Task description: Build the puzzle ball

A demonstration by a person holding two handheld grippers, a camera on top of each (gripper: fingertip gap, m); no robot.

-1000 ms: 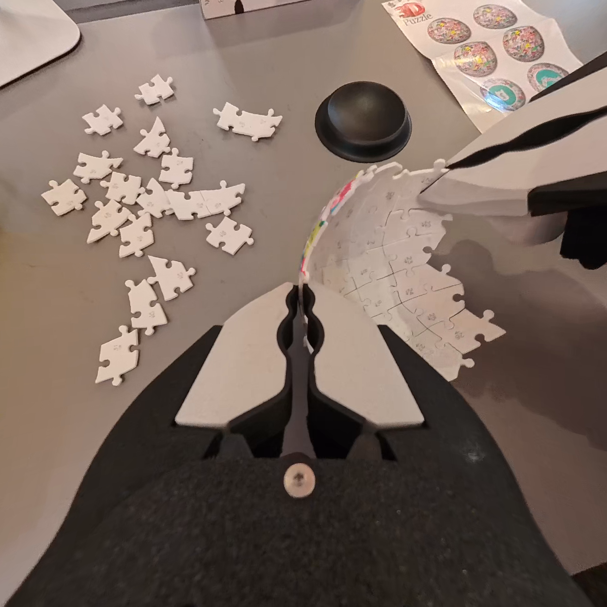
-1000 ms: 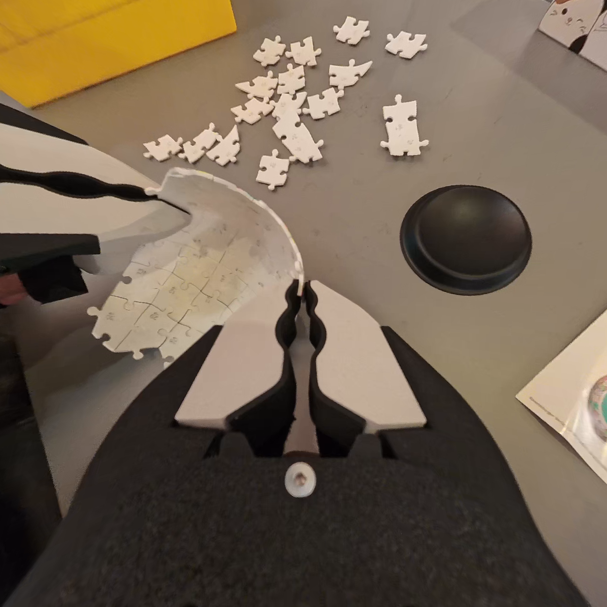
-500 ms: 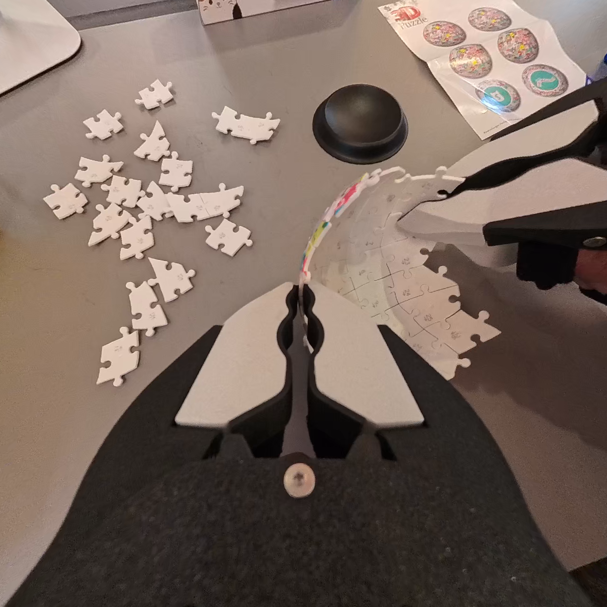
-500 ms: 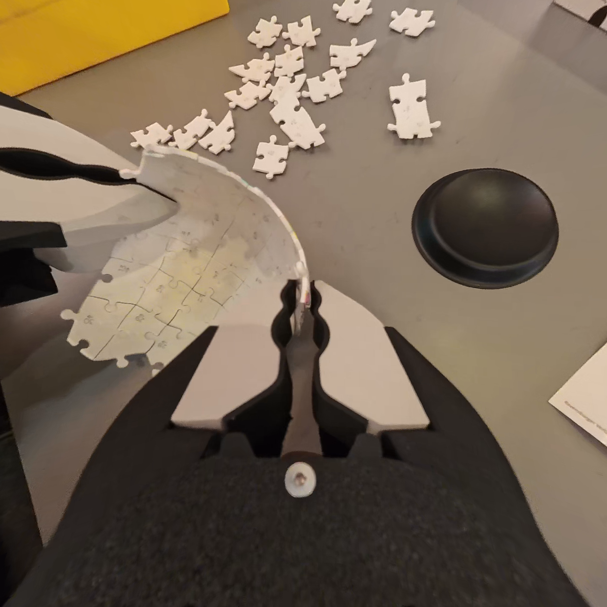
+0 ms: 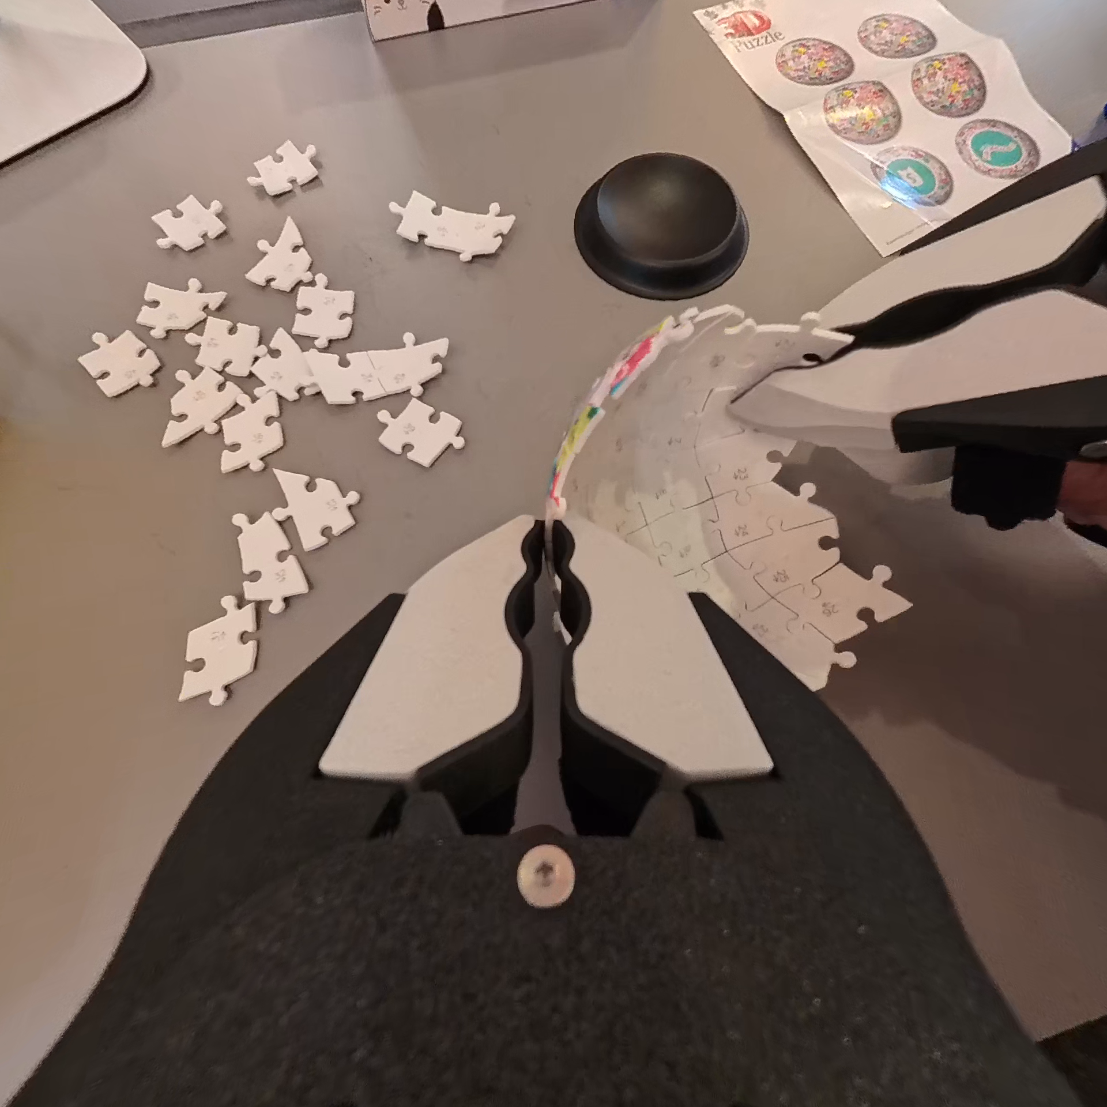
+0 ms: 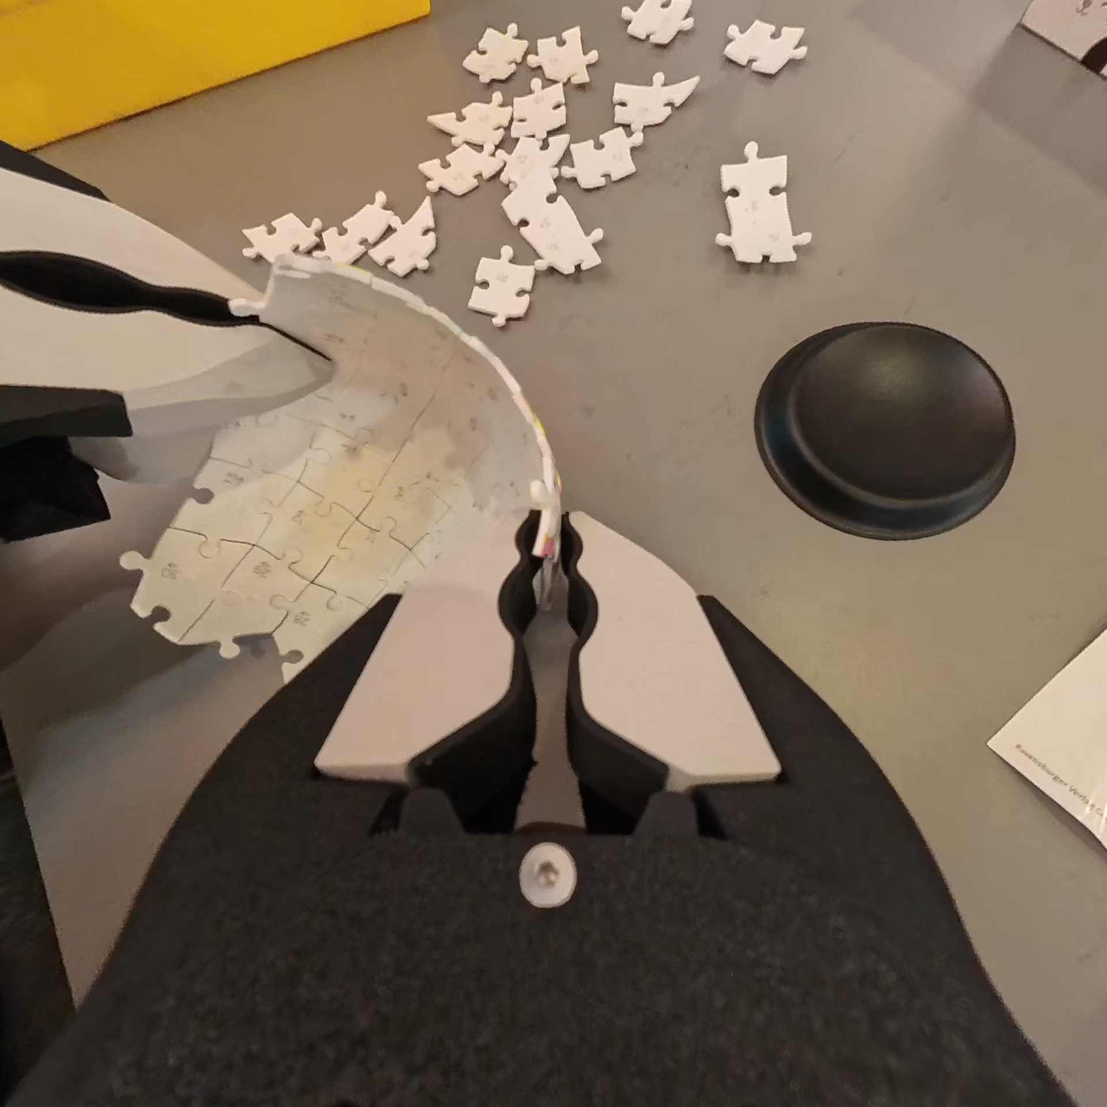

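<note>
A partly built puzzle ball, a curved white shell (image 5: 719,509) with a coloured outer face, hangs above the grey table between both grippers. My left gripper (image 5: 546,530) is shut on the shell's near edge. My right gripper (image 6: 548,527) is shut on the opposite edge of the shell (image 6: 359,479). Each gripper also shows in the other's view: the right one (image 5: 797,365) at the right, the left one (image 6: 287,326) at the left. Several loose white pieces (image 5: 269,383) lie face down on the table; in the right wrist view they (image 6: 539,150) lie at the top.
A black dome-shaped stand (image 5: 659,233) (image 6: 886,431) sits on the table beyond the shell. A printed leaflet (image 5: 886,108) (image 6: 1054,755) lies at the right. A yellow box (image 6: 180,54) is at the far left, the puzzle's carton (image 5: 455,15) at the back, and a white rounded object (image 5: 54,78) at the back left. The tips of one gripper are about 9 centimeters away from the tips of the other.
Both grippers keep their hold on the shell. The right gripper has pushed in and lower along the shell's rim, and the shell has turned slightly. The loose pieces have not moved.
</note>
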